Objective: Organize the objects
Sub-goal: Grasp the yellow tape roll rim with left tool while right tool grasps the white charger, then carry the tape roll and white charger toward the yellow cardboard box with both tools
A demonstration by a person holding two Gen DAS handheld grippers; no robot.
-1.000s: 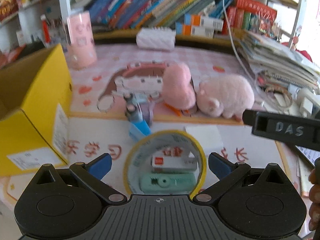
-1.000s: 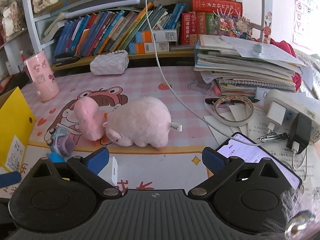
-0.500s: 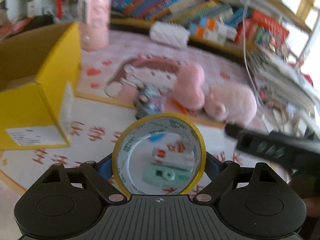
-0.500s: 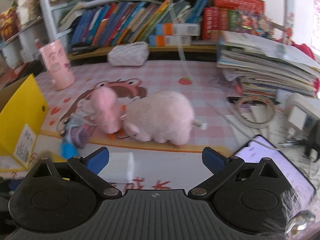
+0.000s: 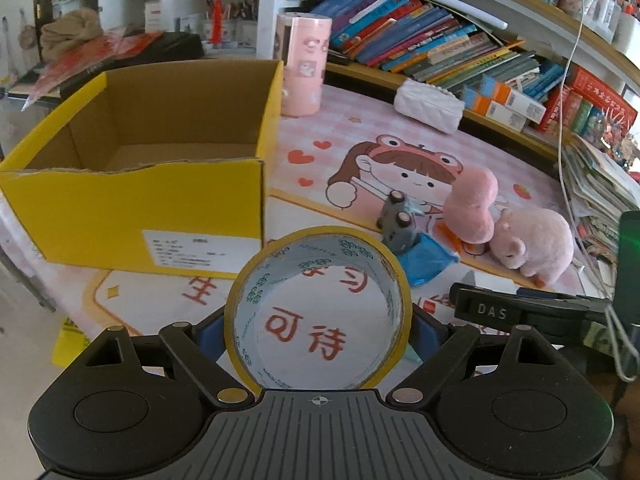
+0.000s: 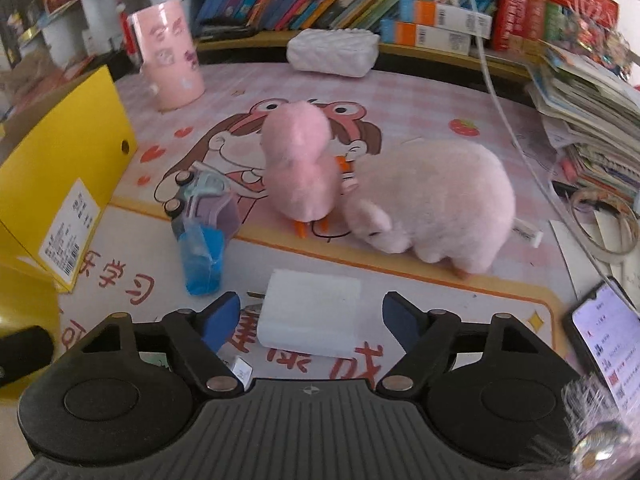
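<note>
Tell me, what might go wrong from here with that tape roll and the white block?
The left gripper pinches the tape roll only at its rim, so it might twist free before reaching the yellow box. The right gripper, jaws closing around the white block, could nudge it instead of gripping it.

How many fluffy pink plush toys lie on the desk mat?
2: the upright pink plush mid-mat, and the pale pink pig plush touching its right side. None seems hidden.
</note>
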